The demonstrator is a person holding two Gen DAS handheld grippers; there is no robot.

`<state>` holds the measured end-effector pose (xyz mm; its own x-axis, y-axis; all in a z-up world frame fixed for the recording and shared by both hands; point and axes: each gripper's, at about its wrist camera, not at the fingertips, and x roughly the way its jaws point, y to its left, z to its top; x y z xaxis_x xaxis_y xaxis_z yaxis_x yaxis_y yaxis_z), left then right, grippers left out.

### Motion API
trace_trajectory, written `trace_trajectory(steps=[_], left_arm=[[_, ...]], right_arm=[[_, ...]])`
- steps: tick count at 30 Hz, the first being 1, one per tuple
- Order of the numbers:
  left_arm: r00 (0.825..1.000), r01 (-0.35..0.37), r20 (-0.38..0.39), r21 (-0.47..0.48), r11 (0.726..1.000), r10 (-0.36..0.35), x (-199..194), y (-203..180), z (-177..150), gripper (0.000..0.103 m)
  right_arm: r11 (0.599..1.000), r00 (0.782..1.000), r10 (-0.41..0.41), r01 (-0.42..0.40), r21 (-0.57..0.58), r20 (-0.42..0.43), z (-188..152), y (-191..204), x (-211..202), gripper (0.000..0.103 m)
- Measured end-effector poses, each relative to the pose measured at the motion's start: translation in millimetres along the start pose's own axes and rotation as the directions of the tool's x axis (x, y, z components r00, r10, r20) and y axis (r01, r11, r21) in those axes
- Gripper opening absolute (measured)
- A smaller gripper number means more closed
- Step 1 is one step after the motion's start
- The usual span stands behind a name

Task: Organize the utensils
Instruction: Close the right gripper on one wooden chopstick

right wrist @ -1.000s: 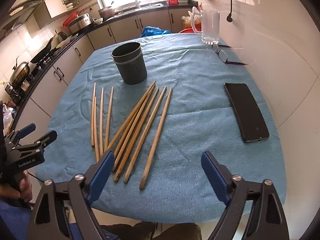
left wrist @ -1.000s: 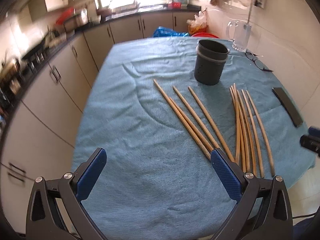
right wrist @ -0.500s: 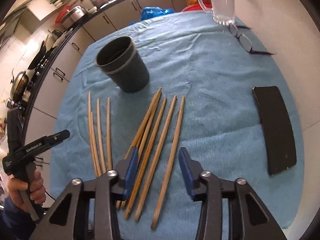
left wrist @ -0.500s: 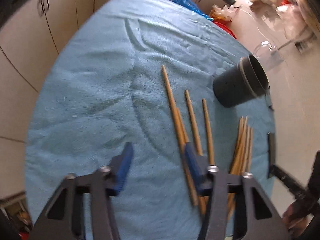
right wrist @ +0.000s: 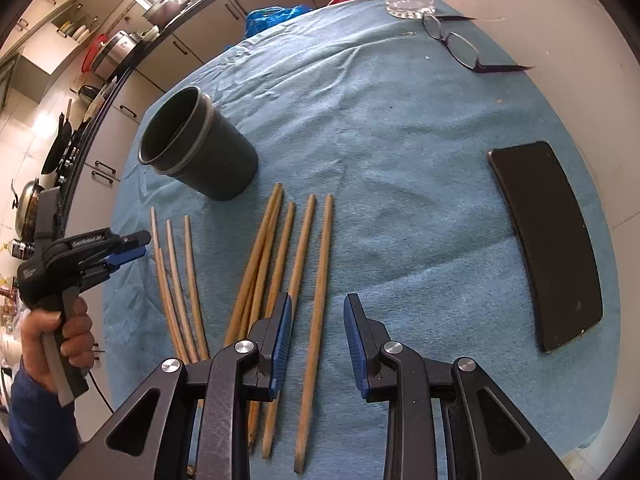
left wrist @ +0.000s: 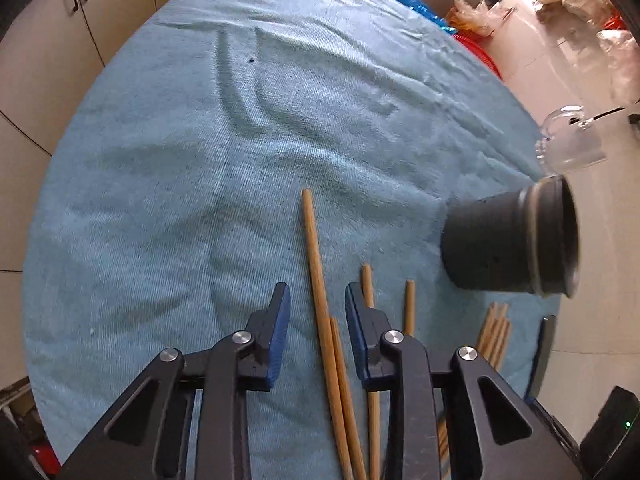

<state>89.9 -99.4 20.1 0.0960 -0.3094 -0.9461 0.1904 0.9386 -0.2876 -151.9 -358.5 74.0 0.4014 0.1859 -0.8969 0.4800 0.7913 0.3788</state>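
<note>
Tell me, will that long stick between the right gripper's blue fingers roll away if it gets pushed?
Probably a little: the chopstick looks round and thin, though the fuzzy blue cloth should slow it. It looks stiff and likely light.

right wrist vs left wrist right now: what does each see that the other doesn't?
Right wrist only: the left tongs seen from outside, the hand gripping them, the glasses, and the whole phone.
Left wrist only: the left tongs' pads straddling two chopsticks, jaws closing, not yet pressing.
Both: the dark holder, glass mug, blue cloth, and both clusters of chopsticks.
</note>
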Motion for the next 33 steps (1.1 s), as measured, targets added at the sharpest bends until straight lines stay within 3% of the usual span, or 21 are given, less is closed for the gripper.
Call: trace_trajectory(steps=[3,8,16,22,25,27,33], left_arm=[[1.0,-0.028,0.008,0.018,0.999,0.028,5,-5,5,0.023],[0.997,-0.081,0.02,0.068,0.994,0.08,5,-8,-1,0.008],[0.998,-0.058,-0.003,0.114,0.992,0.059,-9,8,-43,0.008],[0.998,-0.066,0.01,0.119,0.991,0.065,-11,6,-51,0.012],[0.997,-0.081,0.032,0.136,0.987,0.077,-9,5,-54,0.01],[0.996,-0.079,0.054,0.14,0.987,0.072,-9,4,-54,0.007],[0.993,-0.029,0.115,0.149,0.988,0.011,-25,5,-65,0.006]], right_arm=[[1.0,1.0,0.001,-0.001,0.016,-0.006,2,-6,1,0.029],[1.0,0.999,0.006,-0.005,0.029,-0.033,5,-8,8,0.029],[1.0,0.996,-0.027,0.029,0.011,-0.087,17,0,37,0.029],[0.996,0.988,-0.09,0.087,-0.032,-0.122,25,10,57,0.029],[0.993,0.986,-0.115,0.109,-0.049,-0.122,26,14,65,0.026],[0.988,0.983,-0.142,0.134,-0.071,-0.114,28,17,67,0.01],[0.992,0.99,-0.111,0.106,-0.063,-0.09,28,12,63,0.007]])
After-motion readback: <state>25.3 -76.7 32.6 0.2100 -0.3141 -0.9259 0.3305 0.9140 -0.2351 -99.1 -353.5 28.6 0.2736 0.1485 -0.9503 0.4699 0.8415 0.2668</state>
